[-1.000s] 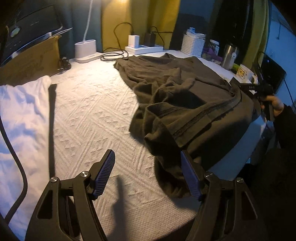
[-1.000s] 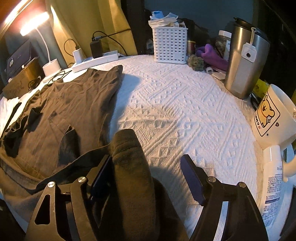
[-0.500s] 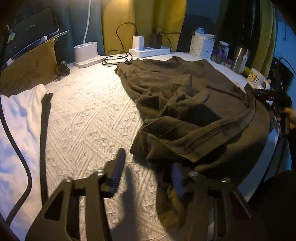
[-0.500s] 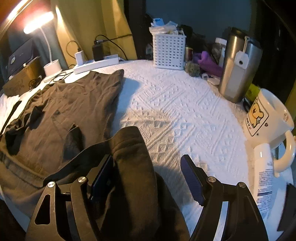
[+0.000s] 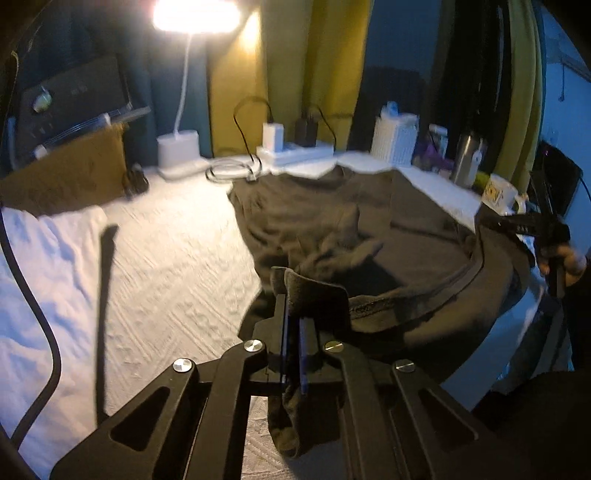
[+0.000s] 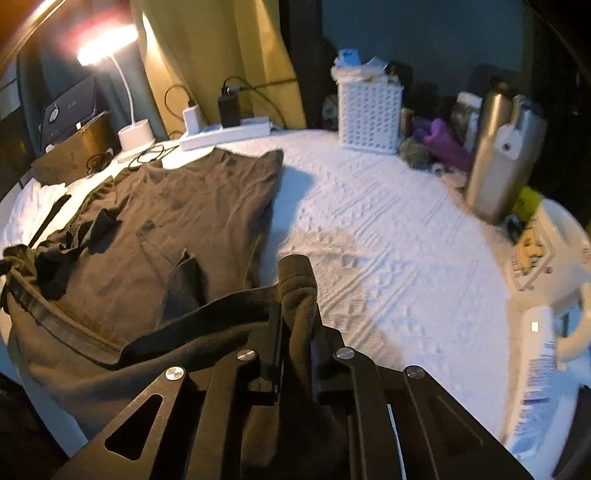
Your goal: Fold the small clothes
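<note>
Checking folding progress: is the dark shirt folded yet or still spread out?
Still spread: the shirt lies rumpled across the bed, its near hem pinched in both tongs.

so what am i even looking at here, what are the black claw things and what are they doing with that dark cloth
No robot here: a person holds a pair of black tongs in each hand, and each pair carries a wide-angle camera looking forward along its two fingers. So one picture comes from the left hand, the other from the right.

Both look across a table under a white textured cover. On it lies a dark olive garment, partly spread out. At the back stand a lit lamp, a white basket, a steel tumbler and a mug.

The left tongs are shut on a fold of the garment's near edge. The right tongs are closing on another bunch of that edge. In the left picture, the right tongs show at the far right.
</note>
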Tool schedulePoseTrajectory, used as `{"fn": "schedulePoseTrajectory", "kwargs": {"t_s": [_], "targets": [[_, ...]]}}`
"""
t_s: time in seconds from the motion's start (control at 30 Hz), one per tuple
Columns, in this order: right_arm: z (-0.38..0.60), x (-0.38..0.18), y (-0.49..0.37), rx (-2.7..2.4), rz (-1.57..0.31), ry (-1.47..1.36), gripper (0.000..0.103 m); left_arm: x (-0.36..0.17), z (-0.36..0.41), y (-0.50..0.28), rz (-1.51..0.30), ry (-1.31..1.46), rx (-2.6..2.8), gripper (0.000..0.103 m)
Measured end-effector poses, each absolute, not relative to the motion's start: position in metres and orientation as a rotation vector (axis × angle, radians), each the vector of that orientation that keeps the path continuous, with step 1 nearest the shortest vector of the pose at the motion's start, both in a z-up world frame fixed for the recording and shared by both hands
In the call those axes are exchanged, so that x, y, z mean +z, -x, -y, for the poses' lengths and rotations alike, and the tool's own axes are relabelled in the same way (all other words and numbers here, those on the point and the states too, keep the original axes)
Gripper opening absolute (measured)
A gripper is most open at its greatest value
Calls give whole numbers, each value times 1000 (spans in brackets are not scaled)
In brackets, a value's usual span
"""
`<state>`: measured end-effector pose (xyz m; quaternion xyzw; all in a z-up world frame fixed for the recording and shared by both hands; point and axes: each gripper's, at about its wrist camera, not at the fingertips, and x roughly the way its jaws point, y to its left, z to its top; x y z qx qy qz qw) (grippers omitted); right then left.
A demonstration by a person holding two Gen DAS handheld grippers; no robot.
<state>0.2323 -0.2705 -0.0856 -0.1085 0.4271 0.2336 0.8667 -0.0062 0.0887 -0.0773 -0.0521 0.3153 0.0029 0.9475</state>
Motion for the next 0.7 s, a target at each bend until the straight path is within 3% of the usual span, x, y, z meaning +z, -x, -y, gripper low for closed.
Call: {"fn": "schedulePoseTrajectory", "kwargs": {"t_s": [0.7], "targets": [[297,45,-162,470,-558,156,9,14,-90,54,-350,92,123,2]]}}
